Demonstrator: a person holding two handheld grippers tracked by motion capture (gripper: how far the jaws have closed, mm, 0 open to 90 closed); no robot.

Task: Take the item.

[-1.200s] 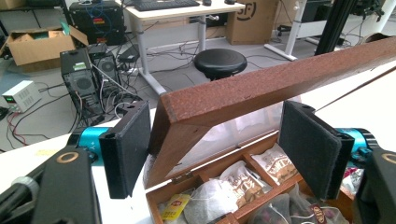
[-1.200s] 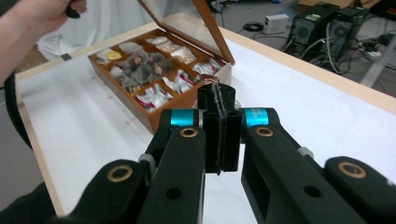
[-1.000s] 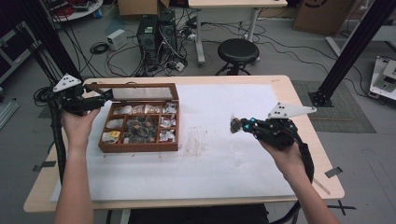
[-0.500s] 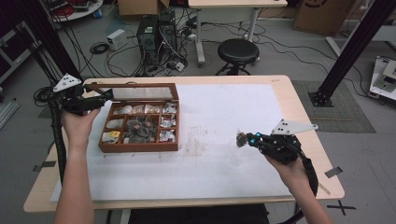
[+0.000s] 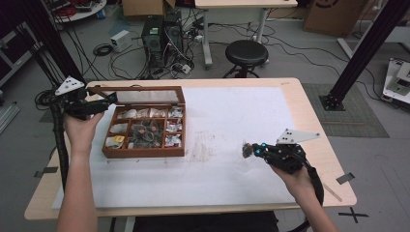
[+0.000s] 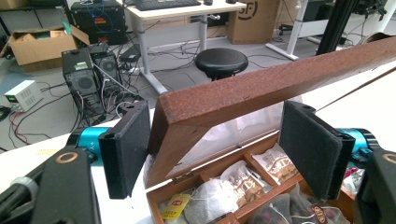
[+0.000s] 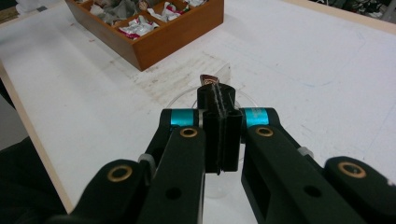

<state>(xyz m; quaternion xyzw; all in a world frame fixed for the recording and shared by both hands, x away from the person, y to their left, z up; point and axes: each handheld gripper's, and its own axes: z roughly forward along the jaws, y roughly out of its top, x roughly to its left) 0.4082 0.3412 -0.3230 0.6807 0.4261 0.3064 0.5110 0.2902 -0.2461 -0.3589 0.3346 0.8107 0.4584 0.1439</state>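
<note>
A wooden tea box point(image 5: 145, 152) stands at the table's left, its compartments filled with several tea bags point(image 6: 210, 200). Its glass lid point(image 5: 145, 96) stands raised. My left gripper point(image 5: 107, 100) is at the lid's left top corner. In the left gripper view the lid's wooden rail point(image 6: 261, 79) runs slantwise between the wide-set jaws of my left gripper point(image 6: 215, 112), which grip it. My right gripper point(image 5: 251, 151) is low over the white mat at the near right, shut on a tea bag point(image 5: 246, 151). The tea bag's dark red tip point(image 7: 209, 78) sticks out past the pads of my right gripper point(image 7: 218, 91).
A white mat point(image 5: 232, 116) covers most of the wooden table point(image 5: 319, 121). The box point(image 7: 177, 37) lies ahead and to the left in the right gripper view. Beyond the table's far edge are a black stool point(image 5: 246, 50), computers and cables on the floor.
My right gripper has come down and nearer to the table's front edge with the tea bag in it. The left gripper and the lid have kept still.
</note>
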